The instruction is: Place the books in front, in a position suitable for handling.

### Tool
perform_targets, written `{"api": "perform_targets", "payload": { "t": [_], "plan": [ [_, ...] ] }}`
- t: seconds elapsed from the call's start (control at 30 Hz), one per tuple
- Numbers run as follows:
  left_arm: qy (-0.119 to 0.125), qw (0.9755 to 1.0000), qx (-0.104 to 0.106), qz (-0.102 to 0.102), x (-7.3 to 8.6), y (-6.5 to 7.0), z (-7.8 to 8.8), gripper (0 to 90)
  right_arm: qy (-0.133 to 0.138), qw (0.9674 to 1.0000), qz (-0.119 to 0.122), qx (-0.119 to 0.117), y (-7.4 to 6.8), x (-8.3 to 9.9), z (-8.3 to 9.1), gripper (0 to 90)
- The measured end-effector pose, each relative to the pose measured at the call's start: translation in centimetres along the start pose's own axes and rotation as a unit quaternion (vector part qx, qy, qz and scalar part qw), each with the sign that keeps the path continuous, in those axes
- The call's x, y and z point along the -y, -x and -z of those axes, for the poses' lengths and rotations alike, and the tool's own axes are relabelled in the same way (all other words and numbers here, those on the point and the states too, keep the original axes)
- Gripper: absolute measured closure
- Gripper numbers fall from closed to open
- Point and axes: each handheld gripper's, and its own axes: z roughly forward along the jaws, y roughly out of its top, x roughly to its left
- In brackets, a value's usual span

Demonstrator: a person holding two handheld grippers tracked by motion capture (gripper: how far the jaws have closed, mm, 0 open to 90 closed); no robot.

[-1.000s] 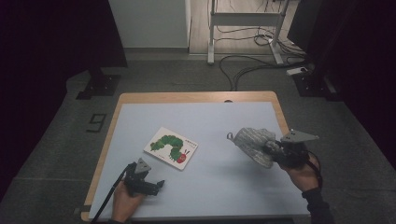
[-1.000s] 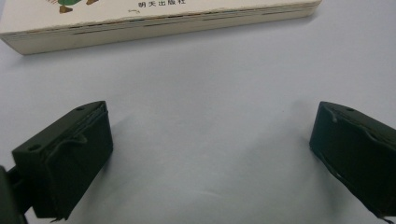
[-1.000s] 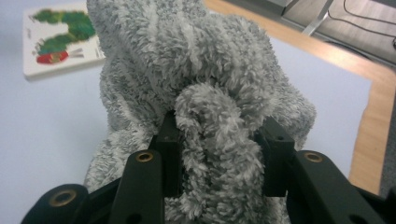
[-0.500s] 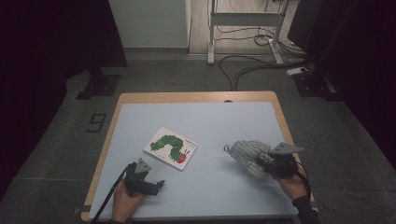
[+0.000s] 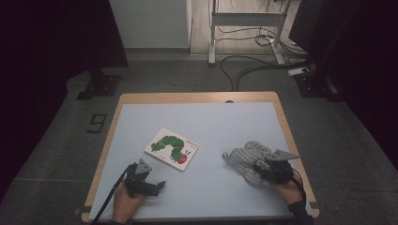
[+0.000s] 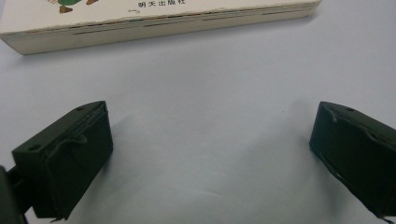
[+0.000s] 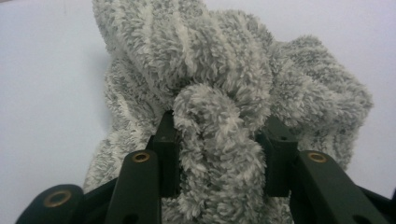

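A fluffy grey striped cloth (image 5: 246, 157) lies bunched on the pale blue table (image 5: 202, 117) at the right. My right gripper (image 5: 261, 168) is shut on a fold of the cloth (image 7: 196, 60). The pile sits between both pads of the right gripper (image 7: 217, 154), whose jaws have just been opening a little. A caterpillar picture book (image 5: 172, 148) lies flat left of centre. My left gripper (image 5: 158, 186) rests low near the front edge, open, nothing between its jaws. The book's edge (image 6: 154, 21) lies just beyond my left gripper (image 6: 210, 154).
The table has a wooden rim (image 5: 197, 97). On the floor behind it stand a white desk frame (image 5: 244, 28) and loose cables (image 5: 253, 65). A dark stand base (image 5: 101, 86) sits on the floor at the left.
My right gripper has come down with the grey cloth, which now rests on the table. The left gripper and the book have not moved.
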Motion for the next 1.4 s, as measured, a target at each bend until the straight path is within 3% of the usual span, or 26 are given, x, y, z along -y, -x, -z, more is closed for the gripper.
{"api": "perform_targets", "payload": {
  "t": [0.27, 0.63, 0.7, 0.8, 0.9, 1.07, 1.2, 1.4],
  "plan": [
    [-0.001, 1.0, 0.0, 0.001, 0.0, 0.0, 0.0, 0.0, 0.0, 1.0, 0.005, -0.002, -0.2, 0.1, 0.0, 48.4],
    [0.0, 1.0, 0.001, 0.001, 0.0, 0.0, 0.0, 0.0, 0.0, 1.0, 0.006, -0.007, -0.6, -0.9, 0.6, 19.9],
    [0.001, 0.9999, 0.007, 0.012, -0.1, -0.2, 0.1, 0.0, 0.003, 0.9999, 0.009, -0.005, -0.7, -1.1, 0.9, 15.7],
    [0.003, 0.9994, 0.026, 0.024, -0.4, -0.6, 0.4, 0.0, 0.012, 0.9999, 0.012, -0.003, -0.8, -1.4, 1.2, 12.9],
    [0.011, 0.9997, 0.016, 0.017, -0.8, -1.1, 0.8, 0.0, 0.017, 0.9997, 0.015, -0.003, -0.9, -1.8, 1.6, 12.0],
    [0.022, 0.9997, 0.013, 0.004, -1.9, -2.1, 1.3, 0.0, 0.026, 0.9994, 0.022, -0.004, -1.3, -2.4, 1.7, 0.5],
    [0.017, 0.9996, 0.017, -0.013, -3.0, -3.0, 1.4, 0.0, 0.031, 0.9992, 0.021, -0.015, -1.9, -3.0, 1.6, 0.0],
    [0.012, 0.9998, 0.013, -0.013, -4.3, -4.7, 1.0, 0.0, 0.041, 0.9985, 0.029, -0.023, -2.8, -4.0, 1.2, 0.0]
  ]
}}
